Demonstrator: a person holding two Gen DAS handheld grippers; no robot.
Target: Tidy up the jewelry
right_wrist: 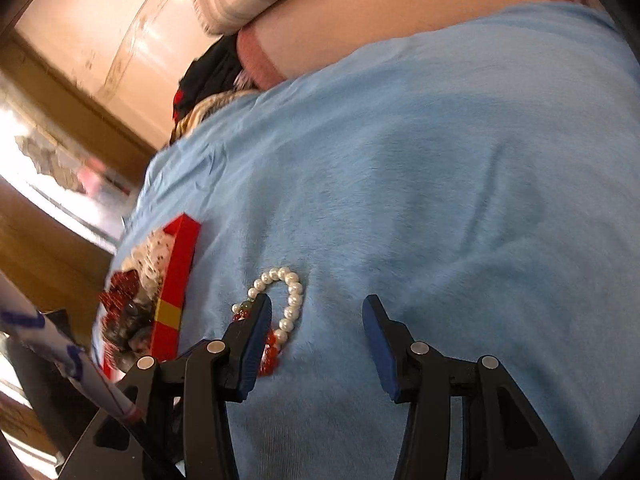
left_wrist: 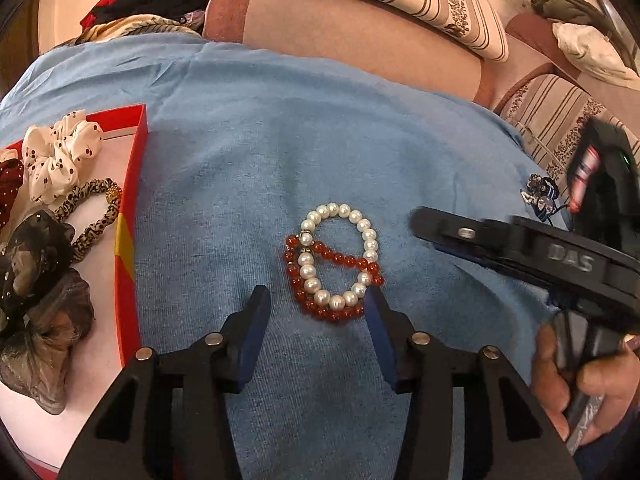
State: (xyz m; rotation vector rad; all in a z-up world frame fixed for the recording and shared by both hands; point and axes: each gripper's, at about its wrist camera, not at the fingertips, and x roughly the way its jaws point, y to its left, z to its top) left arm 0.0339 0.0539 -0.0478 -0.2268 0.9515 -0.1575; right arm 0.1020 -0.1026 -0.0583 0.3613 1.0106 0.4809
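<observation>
- While a blue cloth (left_wrist: 320, 152) covers the surface, a red tray (left_wrist: 130, 208) of scrunchies sits at its left.
- Left hand-held gripper (left_wrist: 316, 300) is spread, empty, just short of the bracelets.
- Right hand-held gripper (right_wrist: 316, 312) is spread, empty.
- Pearl bracelet (left_wrist: 340, 256) overlaps red bead bracelet (left_wrist: 332, 314) mid-cloth.

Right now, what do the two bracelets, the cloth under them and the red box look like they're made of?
White bracelet: round glossy beads, pearl or imitation, can't tell which. Red bracelet: smaller translucent, shiny beads, likely glass or polished stone. Blue cloth: soft matte fabric with a fine nap, towel-like. Red box: thin, straight flat walls with a yellow band, probably printed cardboard.
</observation>
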